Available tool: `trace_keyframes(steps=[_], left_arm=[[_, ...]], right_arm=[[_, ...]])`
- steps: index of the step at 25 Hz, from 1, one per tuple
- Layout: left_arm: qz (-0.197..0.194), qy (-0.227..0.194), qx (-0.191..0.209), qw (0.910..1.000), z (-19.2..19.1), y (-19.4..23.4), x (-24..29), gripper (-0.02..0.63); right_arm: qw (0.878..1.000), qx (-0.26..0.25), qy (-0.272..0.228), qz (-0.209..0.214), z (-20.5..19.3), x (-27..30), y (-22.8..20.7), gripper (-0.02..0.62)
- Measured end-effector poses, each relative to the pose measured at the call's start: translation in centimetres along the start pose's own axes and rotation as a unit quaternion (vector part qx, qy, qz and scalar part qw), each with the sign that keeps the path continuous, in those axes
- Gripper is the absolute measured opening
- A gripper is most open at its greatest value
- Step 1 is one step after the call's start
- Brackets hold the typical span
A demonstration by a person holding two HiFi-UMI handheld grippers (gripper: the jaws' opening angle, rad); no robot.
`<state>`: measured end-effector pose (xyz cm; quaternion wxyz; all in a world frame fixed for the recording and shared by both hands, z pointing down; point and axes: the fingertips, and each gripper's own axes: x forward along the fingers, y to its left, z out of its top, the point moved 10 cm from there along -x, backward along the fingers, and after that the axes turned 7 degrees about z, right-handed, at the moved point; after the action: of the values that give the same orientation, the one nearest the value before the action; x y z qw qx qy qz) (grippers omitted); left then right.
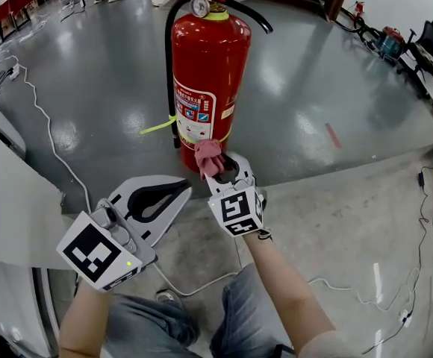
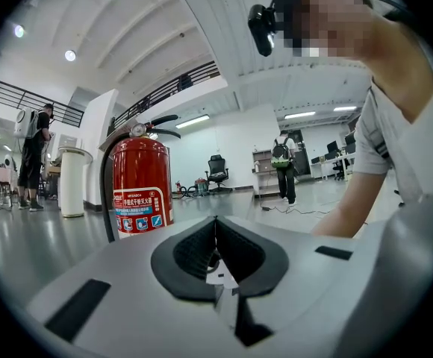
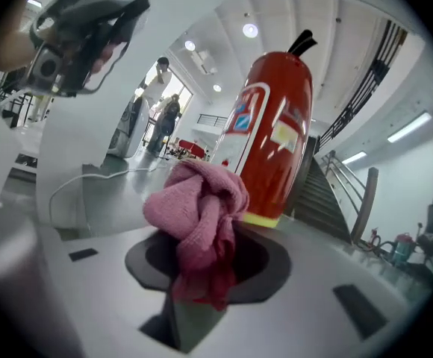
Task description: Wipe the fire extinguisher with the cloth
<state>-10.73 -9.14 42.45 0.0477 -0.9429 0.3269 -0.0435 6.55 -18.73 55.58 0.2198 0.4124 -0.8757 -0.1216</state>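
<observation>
A: Your right tongs point(image 1: 228, 168) are pinching the pink cloth point(image 1: 207, 157), which is bunching into a wad and bulging out past the tips.

B: And your left tongs point(image 1: 178, 191) are pressing together on nothing, hanging at about 8 o'clock from the right pair.

A: The fire extinguisher point(image 1: 209, 73) is standing upright on the grey floor point(image 1: 313, 103), at 12 o'clock from the cloth. Its long axis is running vertically, with the gauge point(image 1: 199, 6) and lever point(image 1: 250, 13) at the top and the base nearest you.

B: You're holding the wad low, right at the bottom edge of the label point(image 1: 195, 114). Whether it's actually touching the red shell, I cannot tell from any view.

A: The lever is pointing out toward 3 o'clock, and the black hose point(image 1: 169, 66) is running down the 9 o'clock side.

B: So your right tongs are sitting nearer. I'm judging that the wipe needs to travel along that vertical axis, up the cylinder, skirting the hose.
</observation>
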Motion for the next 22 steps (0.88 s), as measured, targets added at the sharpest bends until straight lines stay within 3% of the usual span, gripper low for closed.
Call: trace_keyframes(steps=[2, 5, 9, 13, 17, 22], left_arm=[[0.003, -0.001, 0.000, 1.0000, 0.2, 0.1, -0.2, 0.011], [0.004, -0.008, -0.003, 1.0000, 0.5, 0.1, -0.4, 0.011], [0.006, -0.018, 0.003, 0.9998, 1.2, 0.2, -0.4, 0.011], [0.009, -0.028, 0.004, 0.9996, 1.6, 0.3, -0.4, 0.011], [0.009, -0.029, 0.002, 0.9995, 1.5, 0.4, -0.4, 0.011], [0.008, -0.024, 0.001, 0.9997, 1.0, 0.5, -0.2, 0.011]], right_arm=[[1.000, 0.000, -0.016, -0.004, 2.2, -0.6, -0.9, 0.140], [0.996, -0.004, -0.086, -0.025, 6.1, -2.2, -2.8, 0.140], [0.987, -0.046, -0.145, -0.045, 12.3, -4.0, -5.6, 0.141], [0.981, -0.064, -0.175, -0.057, 15.9, -5.1, -7.3, 0.146], [0.974, -0.093, -0.191, -0.074, 15.0, -5.0, -6.6, 0.146], [0.983, -0.053, -0.170, -0.055, 9.2, -3.0, -4.0, 0.144]])
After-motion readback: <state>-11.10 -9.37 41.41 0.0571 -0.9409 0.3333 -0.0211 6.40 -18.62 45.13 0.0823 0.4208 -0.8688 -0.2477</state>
